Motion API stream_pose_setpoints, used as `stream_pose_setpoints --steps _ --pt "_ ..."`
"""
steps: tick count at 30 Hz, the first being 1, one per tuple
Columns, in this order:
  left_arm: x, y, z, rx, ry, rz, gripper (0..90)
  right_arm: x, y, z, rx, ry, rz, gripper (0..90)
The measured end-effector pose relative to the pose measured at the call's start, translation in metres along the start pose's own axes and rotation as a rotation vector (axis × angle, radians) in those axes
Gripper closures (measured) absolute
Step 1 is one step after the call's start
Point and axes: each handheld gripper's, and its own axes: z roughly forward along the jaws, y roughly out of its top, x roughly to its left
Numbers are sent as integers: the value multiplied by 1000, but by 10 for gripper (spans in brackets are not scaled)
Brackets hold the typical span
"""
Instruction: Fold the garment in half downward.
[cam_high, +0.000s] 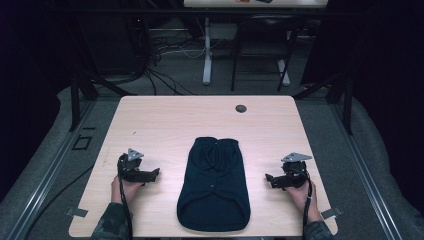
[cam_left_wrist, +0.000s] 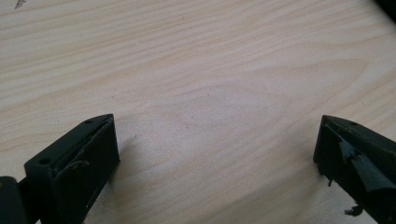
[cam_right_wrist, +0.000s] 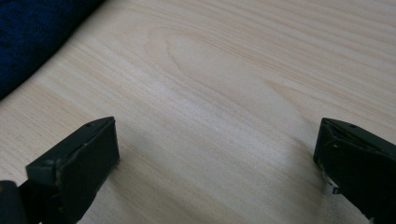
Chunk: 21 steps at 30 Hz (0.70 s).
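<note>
**Flanking a dark garment: both grippers empty at the counter**

Lying at the middle of the light wooden counter (cam_high: 150, 120), as the high view shows, is a navy sleeveless garment (cam_high: 214, 185), apparently a knitted vest. Its long axis runs from the person's edge toward the far edge, with the rounded end nearest the person. The left gripper (cam_high: 154, 174) rests to the garment's left and the right gripper (cam_high: 269, 178) to its right. Each points inward at the cloth and stands apart from it by a similar gap, so neither hand is clearly nearer.

Left gripper view: the fingers (cam_left_wrist: 74, 163) stand wide apart over bare wood and hold nothing. One pad looks frayed.

Right gripper view: the fingers (cam_right_wrist: 74, 163) are likewise spread wide and empty. The garment's blue edge (cam_right_wrist: 32, 32) fills the upper left corner, ahead of the fingers and to their left.

No brand, label or legible writing is visible. A likely next move is an inward reach toward the garment's sides.
</note>
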Motion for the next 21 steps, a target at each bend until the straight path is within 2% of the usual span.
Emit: stream_pose_setpoints --steps 21 --pt "0 0 0 2 1 4 0 0 1 0 3 2 -4 2"
